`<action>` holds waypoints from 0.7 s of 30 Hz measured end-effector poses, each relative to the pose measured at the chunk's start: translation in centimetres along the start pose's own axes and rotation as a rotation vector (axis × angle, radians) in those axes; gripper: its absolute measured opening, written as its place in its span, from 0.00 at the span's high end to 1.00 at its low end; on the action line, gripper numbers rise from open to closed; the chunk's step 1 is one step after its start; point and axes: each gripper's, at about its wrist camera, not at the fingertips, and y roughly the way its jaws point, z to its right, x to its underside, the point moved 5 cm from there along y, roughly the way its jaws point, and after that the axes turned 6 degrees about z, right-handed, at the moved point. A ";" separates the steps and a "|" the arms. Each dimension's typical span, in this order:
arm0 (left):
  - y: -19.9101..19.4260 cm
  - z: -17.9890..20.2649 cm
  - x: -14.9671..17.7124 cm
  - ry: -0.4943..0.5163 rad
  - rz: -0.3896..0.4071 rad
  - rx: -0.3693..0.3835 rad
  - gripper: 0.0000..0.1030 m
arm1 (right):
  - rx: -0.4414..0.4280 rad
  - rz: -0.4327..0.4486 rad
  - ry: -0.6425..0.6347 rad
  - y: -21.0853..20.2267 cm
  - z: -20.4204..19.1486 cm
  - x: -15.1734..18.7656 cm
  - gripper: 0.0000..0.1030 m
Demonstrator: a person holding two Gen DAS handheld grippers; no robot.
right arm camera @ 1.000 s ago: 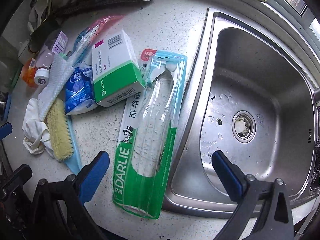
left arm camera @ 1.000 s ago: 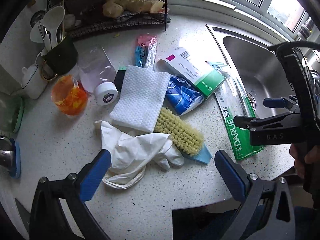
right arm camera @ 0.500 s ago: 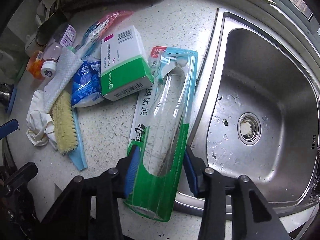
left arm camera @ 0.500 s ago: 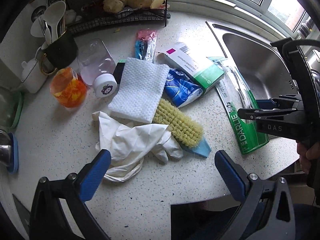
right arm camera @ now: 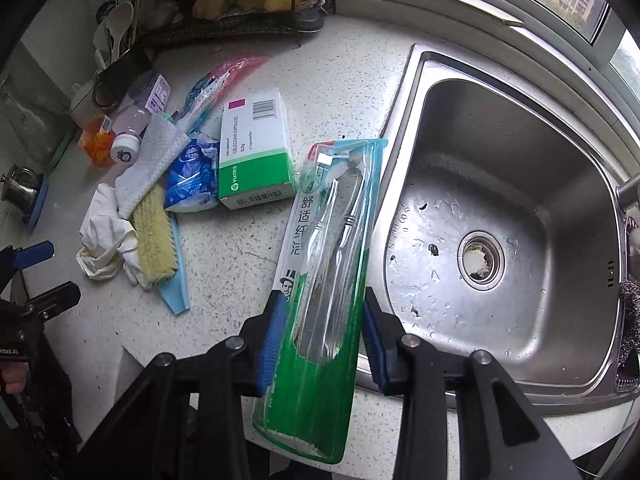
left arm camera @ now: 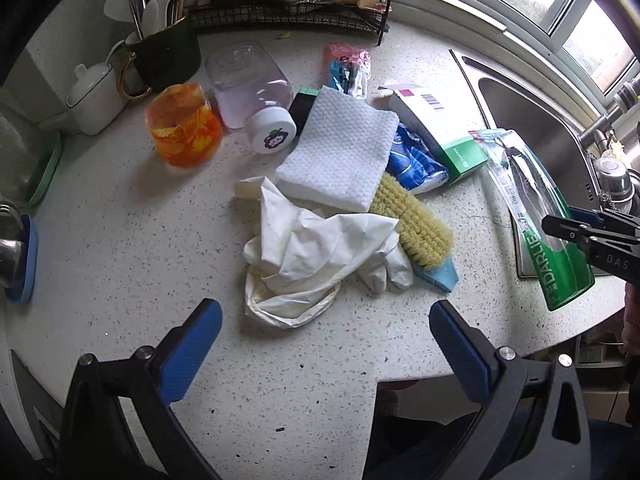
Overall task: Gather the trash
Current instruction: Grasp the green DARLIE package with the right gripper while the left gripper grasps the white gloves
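Note:
A green and clear toothbrush package [right arm camera: 320,240] lies along the sink's edge, its near end raised off the counter. My right gripper [right arm camera: 324,320] has its blue pads pressing both sides of that end, and its jaws are still closing. In the left wrist view the package [left arm camera: 560,264] and the right gripper [left arm camera: 576,224] show at the right edge. My left gripper [left arm camera: 322,316] stands open above the counter, just short of a crumpled white glove [left arm camera: 312,256], with nothing between its fingers.
Beyond the glove lie a scrub brush [left arm camera: 412,220], white cloth [left arm camera: 340,152], blue tissue pack [left arm camera: 416,160], medicine box [left arm camera: 440,132], tipped bottle [left arm camera: 252,88] and orange cup [left arm camera: 182,132]. A steel sink [right arm camera: 520,184] is on the right, a wire rack [left arm camera: 288,4] at the back.
My right gripper went from wide open to shut on the toothbrush package and lifted its near end. My left gripper shifted sideways over the counter and stayed open.

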 end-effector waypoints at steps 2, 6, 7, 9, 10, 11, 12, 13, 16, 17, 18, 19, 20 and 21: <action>0.5 -0.4 0.0 0.008 -0.010 -0.001 0.00 | -0.003 0.008 0.011 -0.3 0.0 -0.2 0.68; 2.1 -0.8 -0.3 0.037 -0.036 -0.020 0.00 | -0.005 0.005 0.032 -0.3 0.1 -0.5 0.73; 2.4 -0.8 -0.3 0.045 -0.042 -0.021 0.01 | -0.007 0.003 0.037 -0.2 0.1 -0.5 0.86; 3.4 -0.9 -0.3 0.054 -0.061 -0.013 0.07 | -0.016 -0.006 0.052 -0.2 0.1 -0.5 0.89; 3.8 -1.0 -0.4 0.056 -0.070 -0.008 0.10 | -0.015 -0.011 0.050 0.0 0.1 -0.4 0.91; 4.4 -1.1 -0.3 0.060 -0.083 -0.006 0.14 | -0.011 -0.015 0.051 0.3 0.3 -0.4 0.92; 4.9 -1.2 -0.4 0.068 -0.092 -0.005 0.15 | -0.013 -0.022 0.055 0.7 0.4 -0.2 0.93; 5.3 -1.1 -0.3 0.075 -0.100 -0.004 0.19 | -0.017 -0.032 0.059 1.0 0.4 -0.2 0.93; 6.1 -1.3 -0.4 0.083 -0.109 -0.008 0.24 | -0.010 -0.033 0.065 1.5 0.5 -0.2 0.93; 6.4 -1.3 -0.4 0.084 -0.114 -0.006 0.32 | -0.010 -0.030 0.069 1.5 0.5 -0.2 0.93; 6.6 -1.3 -0.5 0.089 -0.112 -0.006 0.35 | -0.012 -0.024 0.075 1.4 0.5 -0.3 0.93; 6.6 -1.2 -0.7 0.101 -0.101 -0.007 0.44 | -0.013 -0.017 0.079 1.3 0.5 -0.5 0.93; 6.6 -1.0 -0.7 0.111 -0.093 -0.009 0.51 | -0.015 -0.013 0.082 1.2 0.5 -0.6 0.93; 6.6 -0.8 -0.8 0.118 -0.088 -0.004 0.55 | -0.017 -0.011 0.083 1.1 0.5 -0.6 0.93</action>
